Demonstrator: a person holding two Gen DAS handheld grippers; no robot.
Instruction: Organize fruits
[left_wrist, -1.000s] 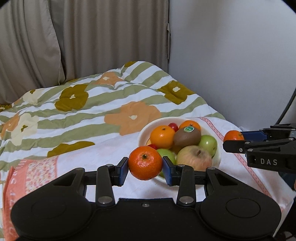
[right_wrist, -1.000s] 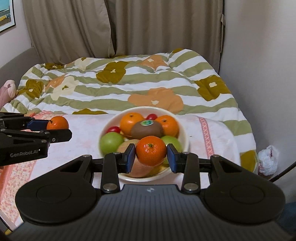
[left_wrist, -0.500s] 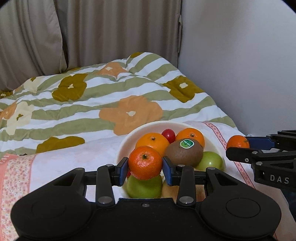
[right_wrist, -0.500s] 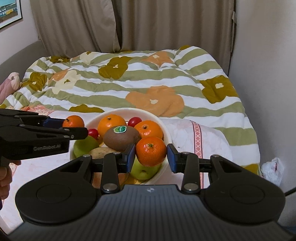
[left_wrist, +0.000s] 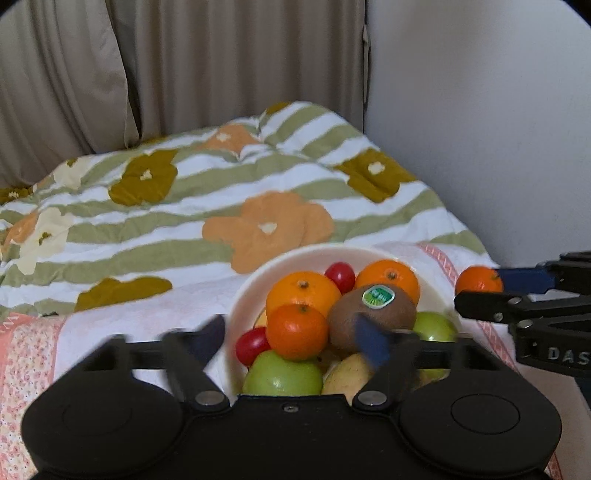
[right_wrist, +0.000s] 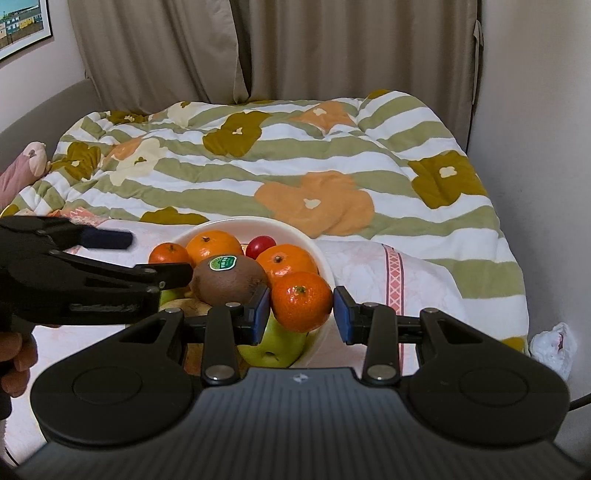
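Observation:
A white bowl (left_wrist: 258, 280) holds oranges, a kiwi (left_wrist: 369, 314) with a green sticker, green apples and small red fruits. My left gripper (left_wrist: 291, 339) is open wide, its fingers blurred. A mandarin (left_wrist: 297, 331) sits between them on a green apple (left_wrist: 282, 374) in the bowl. My right gripper (right_wrist: 301, 308) hangs over the bowl's right rim (right_wrist: 325, 258). Its jaws have started to part around a second mandarin (right_wrist: 301, 300), with a gap at the right pad. That mandarin also shows in the left wrist view (left_wrist: 478, 280).
The bowl stands on a white cloth with a pink border (right_wrist: 391, 273), laid on a bed with a green-striped floral quilt (right_wrist: 295, 166). A wall (left_wrist: 480, 129) is close on the right, curtains (right_wrist: 295, 48) behind. A white plastic bag (right_wrist: 552, 345) lies at the far right.
My left gripper has opened and let its mandarin go onto the fruit in the bowl. My right gripper has moved closer over the bowl's right side and its jaws have begun to part.

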